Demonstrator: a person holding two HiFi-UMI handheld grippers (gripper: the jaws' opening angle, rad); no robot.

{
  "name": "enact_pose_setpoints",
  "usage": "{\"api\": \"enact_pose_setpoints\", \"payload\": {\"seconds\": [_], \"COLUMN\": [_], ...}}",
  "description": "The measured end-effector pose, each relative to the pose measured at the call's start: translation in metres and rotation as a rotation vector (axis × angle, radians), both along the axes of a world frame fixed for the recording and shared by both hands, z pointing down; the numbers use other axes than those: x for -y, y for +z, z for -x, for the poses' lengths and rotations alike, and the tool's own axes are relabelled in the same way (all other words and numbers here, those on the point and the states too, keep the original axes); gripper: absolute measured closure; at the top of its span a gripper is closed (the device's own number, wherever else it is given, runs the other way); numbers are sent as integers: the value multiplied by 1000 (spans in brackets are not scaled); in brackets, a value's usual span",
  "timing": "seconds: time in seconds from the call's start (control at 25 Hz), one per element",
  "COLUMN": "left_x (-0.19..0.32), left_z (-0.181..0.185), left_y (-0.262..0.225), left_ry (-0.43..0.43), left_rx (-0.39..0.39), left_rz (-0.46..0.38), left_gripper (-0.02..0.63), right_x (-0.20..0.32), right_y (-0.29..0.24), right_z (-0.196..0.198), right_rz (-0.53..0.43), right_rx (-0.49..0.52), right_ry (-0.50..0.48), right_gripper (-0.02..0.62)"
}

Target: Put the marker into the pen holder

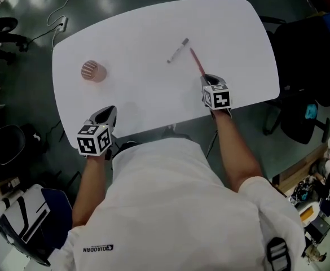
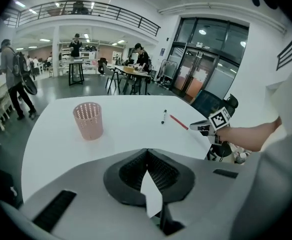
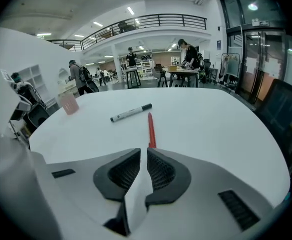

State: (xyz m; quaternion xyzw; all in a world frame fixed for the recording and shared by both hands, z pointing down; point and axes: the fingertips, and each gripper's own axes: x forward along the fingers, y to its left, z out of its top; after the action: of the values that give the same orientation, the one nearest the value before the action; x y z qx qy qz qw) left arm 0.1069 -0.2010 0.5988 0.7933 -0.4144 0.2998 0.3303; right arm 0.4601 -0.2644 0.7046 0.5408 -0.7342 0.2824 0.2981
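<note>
A white marker with a black cap (image 1: 177,50) lies on the white table (image 1: 153,21), far right of centre. A red pen (image 1: 197,61) lies close beside it. The pink perforated pen holder (image 1: 93,71) stands upright at the table's left. My right gripper (image 1: 208,79) points at the red pen's near end (image 3: 150,129), with its jaws a narrow slit apart and nothing between them (image 3: 144,150). The marker (image 3: 131,112) lies just beyond, to the left. My left gripper (image 1: 108,113) hovers at the near left edge, shut and empty (image 2: 146,150), with the holder (image 2: 88,120) ahead to its left.
A black office chair (image 1: 306,55) stands past the table's right edge. Clutter lies on the floor at the lower right (image 1: 314,199), and a cable with a power strip (image 1: 62,22) lies on the floor at the far left. People stand far off in the hall (image 2: 13,76).
</note>
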Motion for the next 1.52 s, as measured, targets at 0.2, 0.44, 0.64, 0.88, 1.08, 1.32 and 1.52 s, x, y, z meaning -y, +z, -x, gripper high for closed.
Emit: {"api": "enact_pose_setpoints", "payload": {"seconds": [0.2, 0.44, 0.64, 0.88, 1.08, 1.32, 1.52], "left_x": [1, 0, 4, 5, 9, 12, 16], "left_z": [0, 6, 10, 27, 48, 72, 100], "left_y": [-1, -3, -11, -14, -15, -22, -31], "left_ry": [-42, -61, -59, -8, 14, 33, -1], "left_rx": [25, 34, -15, -43, -55, -67, -91], "left_rz": [7, 14, 5, 4, -4, -33, -60], "left_gripper": [578, 578, 578, 578, 578, 578, 578], "right_x": [15, 20, 18, 9, -12, -24, -28], "right_y": [24, 32, 34, 20, 2, -27, -56], "right_z": [-14, -11, -7, -6, 18, 77, 143], "right_rz": [41, 66, 70, 75, 42, -2, -35], "right_rx": [-24, -28, -37, 144, 247, 307, 284], "right_ry": [-21, -29, -2, 228, 302, 226, 59], "right_gripper": [491, 491, 512, 514, 514, 514, 514]}}
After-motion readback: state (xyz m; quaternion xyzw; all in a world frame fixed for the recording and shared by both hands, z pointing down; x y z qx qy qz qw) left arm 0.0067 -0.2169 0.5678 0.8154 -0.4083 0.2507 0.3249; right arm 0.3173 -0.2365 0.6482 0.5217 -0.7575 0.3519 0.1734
